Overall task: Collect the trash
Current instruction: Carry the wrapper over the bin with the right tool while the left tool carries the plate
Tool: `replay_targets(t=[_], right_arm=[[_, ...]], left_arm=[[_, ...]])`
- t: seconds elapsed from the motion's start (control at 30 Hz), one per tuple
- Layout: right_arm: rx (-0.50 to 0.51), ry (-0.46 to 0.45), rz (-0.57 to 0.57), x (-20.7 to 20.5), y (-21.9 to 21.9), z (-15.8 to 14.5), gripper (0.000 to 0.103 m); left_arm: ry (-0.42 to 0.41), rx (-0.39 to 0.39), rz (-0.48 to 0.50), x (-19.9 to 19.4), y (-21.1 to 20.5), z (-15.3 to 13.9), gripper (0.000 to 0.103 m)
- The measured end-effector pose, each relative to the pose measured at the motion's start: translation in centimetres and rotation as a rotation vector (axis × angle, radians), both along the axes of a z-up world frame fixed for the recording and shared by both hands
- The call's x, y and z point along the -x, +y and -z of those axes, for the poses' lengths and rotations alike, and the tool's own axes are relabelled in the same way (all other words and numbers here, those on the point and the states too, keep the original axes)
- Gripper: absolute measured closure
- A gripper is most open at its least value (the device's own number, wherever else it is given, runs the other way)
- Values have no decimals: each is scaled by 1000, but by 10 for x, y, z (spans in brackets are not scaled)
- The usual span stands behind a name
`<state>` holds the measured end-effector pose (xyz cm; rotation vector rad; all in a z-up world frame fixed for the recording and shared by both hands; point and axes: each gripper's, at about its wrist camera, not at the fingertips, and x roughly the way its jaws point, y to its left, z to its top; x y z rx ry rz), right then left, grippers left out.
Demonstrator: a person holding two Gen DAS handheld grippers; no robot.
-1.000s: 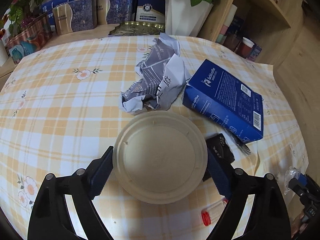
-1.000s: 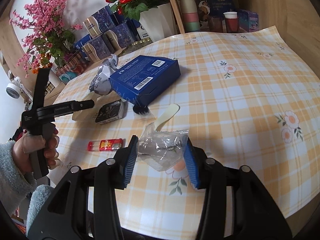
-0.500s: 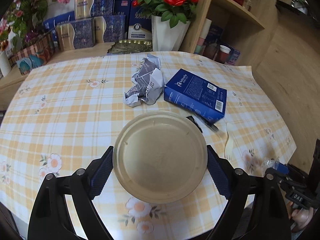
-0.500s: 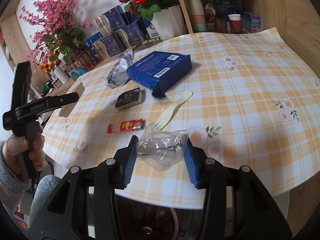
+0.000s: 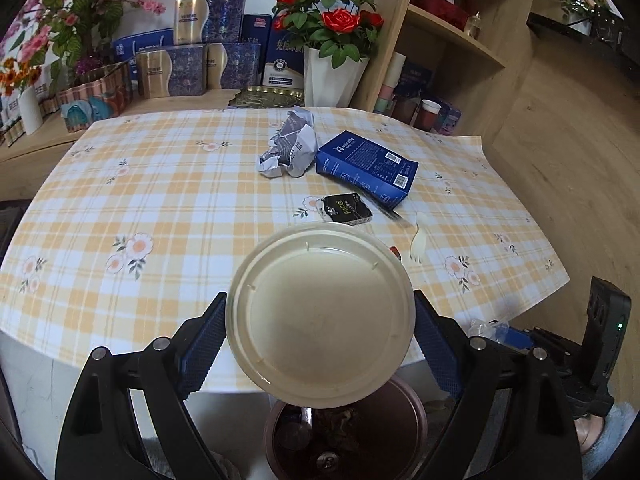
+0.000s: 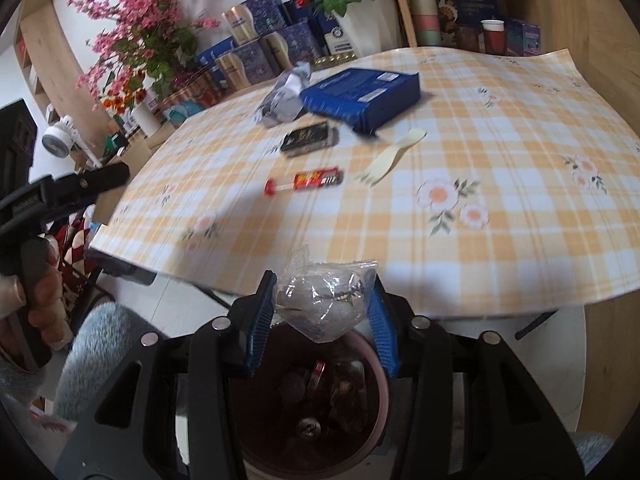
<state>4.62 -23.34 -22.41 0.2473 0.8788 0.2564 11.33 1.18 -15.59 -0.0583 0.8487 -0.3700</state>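
— What's that in the left tongs (image 5: 320, 328)?
— A round, cream-coloured disposable lid (image 5: 320, 314), plain and shallow, with small notches round its rim. The blue pads are pressed on its two edges, so it's gripped. It sits at lower centre of the left view, overlapping the near edge of the worktop (image 5: 160, 208).
— And the right tongs (image 6: 322, 312)?
— Clamped on a crumpled clear plastic wrapper (image 6: 320, 304), shiny and creased, at lower centre of the right view.
— Any bin?
— A dark reddish-brown round bin (image 6: 312, 408) at the bottom of both views, directly beneath each held piece. There are dark scraps and something round and metallic inside; I can't make out what they are.
— What's left on the checked cloth?
— A ball of crumpled paper (image 5: 290, 148) touching a blue carton (image 5: 366, 166) above centre, a small black packet (image 5: 346, 209) just below them, a pale plastic spork (image 6: 394, 156), and a red snack wrapper (image 6: 304, 181).
— Anything hidden?
— In the left view the lid covers nearly all of the red wrapper and much of the bin. The right view is blurred across the worktop, so the print on the packets is unreadable. A hand (image 6: 38, 300) in a fuzzy grey sleeve shows at the left edge, cut off.
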Motion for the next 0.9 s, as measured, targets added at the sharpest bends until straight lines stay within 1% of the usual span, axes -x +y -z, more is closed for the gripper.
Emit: replay_targets(t=[0.13,0.33,0.5,0.7,0.83,0.9], right_arm=[[-1,-6,-14,14,6,5,57],[9,31,-61,27,17,21,57],[1,51,-94,29,27,31,57],[47,109,-183,28,51,55,57],[76,153,-212,26,61,69,56],[86,171,-215,25,64,74,53]], left_arm=[[10,-10,-8,28,7,3,17],[-2,-46,-19,69,15,10,17],[12,-34,-46,92,22,19,17],[45,-8,-68,94,24,26,17],[62,-31,-47,94,17,35,17],[73,-47,-38,94,13,40,17]])
